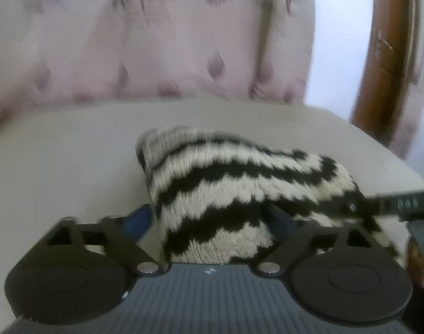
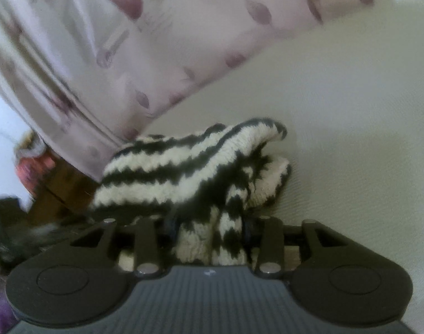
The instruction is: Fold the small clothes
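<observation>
- Knitted wool, cream with jagged black stripes — that was the small garment (image 1: 226, 183), bunched into a soft heap on a pale cream cushion (image 1: 58, 161).
- Behind the cushion stood a pink backrest (image 1: 145, 50) printed with mauve teardrop shapes, and a curved wooden frame (image 1: 384, 55) rose at its side.
- One end of the garment ran between the jaws of the left gripper (image 1: 216, 222); those jaws stood spread wide, with blue pads showing on either side of the knit and a gap visible at the left pad, so they were not pinching it.
- From the left wrist view, the right gripper's dark finger (image 1: 393, 204) lay across the other end of the garment.
- In the right wrist view, the right gripper (image 2: 210, 226) had a bunched fold of the same knit (image 2: 184, 167) between its jaws, which stood partly apart; whether the pads pressed the wool I could not tell — the fabric hid them.
- Both views were blurred.
</observation>
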A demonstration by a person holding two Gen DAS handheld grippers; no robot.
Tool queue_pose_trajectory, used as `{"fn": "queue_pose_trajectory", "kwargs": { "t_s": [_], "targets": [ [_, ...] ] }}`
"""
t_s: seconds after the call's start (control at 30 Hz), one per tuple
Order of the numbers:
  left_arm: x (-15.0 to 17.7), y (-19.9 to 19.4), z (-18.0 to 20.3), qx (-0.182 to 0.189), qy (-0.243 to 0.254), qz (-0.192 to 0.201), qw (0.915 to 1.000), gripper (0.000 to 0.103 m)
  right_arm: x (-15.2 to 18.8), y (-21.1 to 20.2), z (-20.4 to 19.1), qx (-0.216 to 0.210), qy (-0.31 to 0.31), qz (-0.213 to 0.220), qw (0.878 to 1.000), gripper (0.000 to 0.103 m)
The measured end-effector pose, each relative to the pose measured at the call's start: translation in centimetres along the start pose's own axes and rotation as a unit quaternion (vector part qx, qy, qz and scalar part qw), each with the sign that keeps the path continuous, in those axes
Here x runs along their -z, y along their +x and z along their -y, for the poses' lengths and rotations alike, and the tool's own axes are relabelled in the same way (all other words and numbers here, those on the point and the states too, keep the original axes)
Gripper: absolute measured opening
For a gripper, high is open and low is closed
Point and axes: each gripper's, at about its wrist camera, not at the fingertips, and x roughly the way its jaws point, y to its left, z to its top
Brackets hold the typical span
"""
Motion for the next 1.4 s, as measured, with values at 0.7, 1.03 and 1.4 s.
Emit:
{"fn": "queue_pose_trajectory", "kwargs": {
  "t_s": [0.7,1.03,1.4],
  "targets": [
    [0.7,-10.0,3.5,-0.189,-0.020,0.143,0.9713,0.103,8.3,-9.5,-9.7,0.135,-0.168,0.183,0.959,0.077],
    [-0.6,-14.3,6.3,-0.195,0.019,0.204,0.9591,0.103,8.4,-11.9,-11.5,0.135,-0.169,0.205,0.955,0.078],
    [-0.7,-15.7,5.9,-0.159,-0.011,0.195,0.9679,0.103,8.8,-13.1,-13.3,0.143,-0.187,0.215,0.948,0.081]
  ]
}}
